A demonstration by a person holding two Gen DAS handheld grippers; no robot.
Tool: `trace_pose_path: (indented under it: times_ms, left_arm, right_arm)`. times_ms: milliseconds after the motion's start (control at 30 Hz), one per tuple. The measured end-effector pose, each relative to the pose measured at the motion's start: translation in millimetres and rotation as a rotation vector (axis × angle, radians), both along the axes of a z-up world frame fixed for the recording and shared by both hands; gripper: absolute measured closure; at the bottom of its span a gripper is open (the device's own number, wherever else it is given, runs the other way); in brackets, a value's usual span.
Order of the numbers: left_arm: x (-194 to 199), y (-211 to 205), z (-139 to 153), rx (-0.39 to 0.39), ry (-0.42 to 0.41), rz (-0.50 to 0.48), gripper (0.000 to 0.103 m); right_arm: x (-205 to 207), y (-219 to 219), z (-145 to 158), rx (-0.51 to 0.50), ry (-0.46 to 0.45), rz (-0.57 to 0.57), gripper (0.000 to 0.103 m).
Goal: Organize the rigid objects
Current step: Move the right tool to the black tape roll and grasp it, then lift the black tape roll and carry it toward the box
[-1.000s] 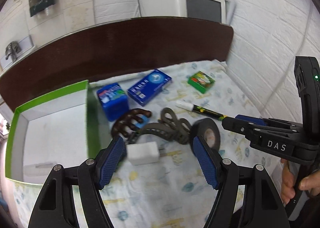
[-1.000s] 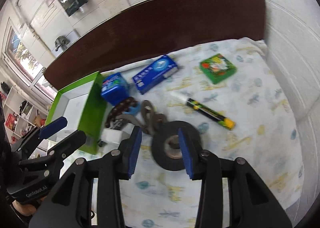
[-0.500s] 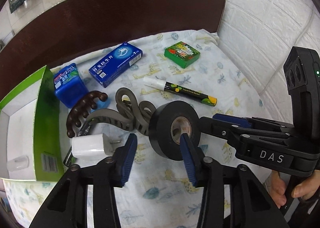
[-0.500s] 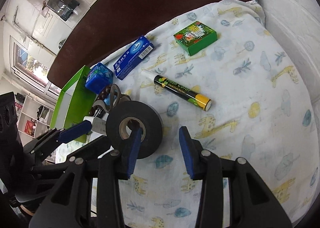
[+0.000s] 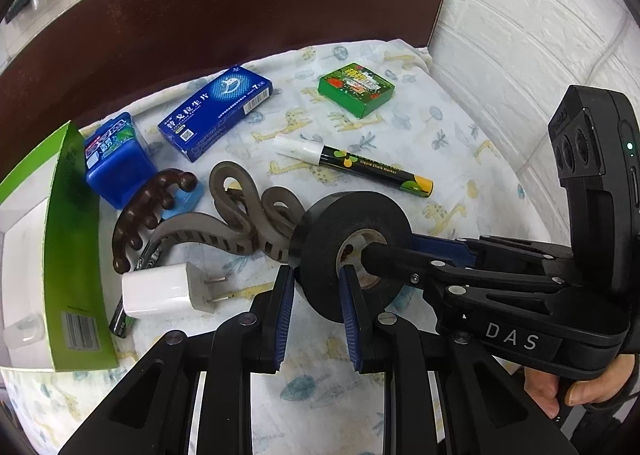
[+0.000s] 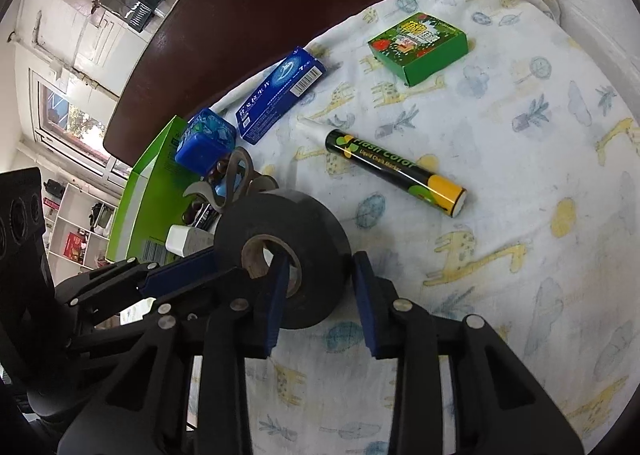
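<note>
We hold the black tape roll (image 5: 352,251) upright between both grippers: our left gripper (image 5: 316,319) pinches its wall, one finger through the core, and our right gripper (image 6: 320,295) clamps the opposite wall likewise. The green box (image 5: 72,255) lies to our left, nearer the left gripper, beyond the white charger (image 5: 160,291).

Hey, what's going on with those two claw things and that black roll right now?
Both grippers, left and right, shut on the black tape roll, jaws pinching its wall. Roll upright over the cloth. Green box left; charger between.
</note>
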State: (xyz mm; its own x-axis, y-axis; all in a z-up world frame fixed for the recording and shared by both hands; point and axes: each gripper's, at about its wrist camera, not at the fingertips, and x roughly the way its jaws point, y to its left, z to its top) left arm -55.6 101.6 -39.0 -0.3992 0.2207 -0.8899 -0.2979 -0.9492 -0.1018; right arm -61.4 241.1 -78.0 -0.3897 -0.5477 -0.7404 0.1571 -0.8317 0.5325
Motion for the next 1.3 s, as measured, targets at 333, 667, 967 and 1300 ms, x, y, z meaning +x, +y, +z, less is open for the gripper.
trace_pose_path:
  times_ms: [333, 667, 967, 1300]
  left_arm:
    - [37.3, -29.4, -10.4, 0.064, -0.073, -0.022, 0.079]
    - [25.6, -48.3, -19.8, 0.171, -0.14, 0.057, 0.078]
    - [10.8, -45.6, -35.9, 0.22, -0.189, 0.059, 0.073]
    - [11.8, -45.8, -32.2, 0.189, -0.164, 0.038, 0.074]
  right_arm:
    - [42.7, -24.2, 5.8, 0.072, -0.081, 0.053, 0.071]
    - [36.7, -19.4, 13.5, 0.123, -0.056, 0.019, 0.066]
    - [23.6, -16.8, -4.5, 0.117, -0.136, -0.014, 0.068]
    - [29.4, -26.2, 3.9, 0.124, -0.12, 0.01, 0.075]
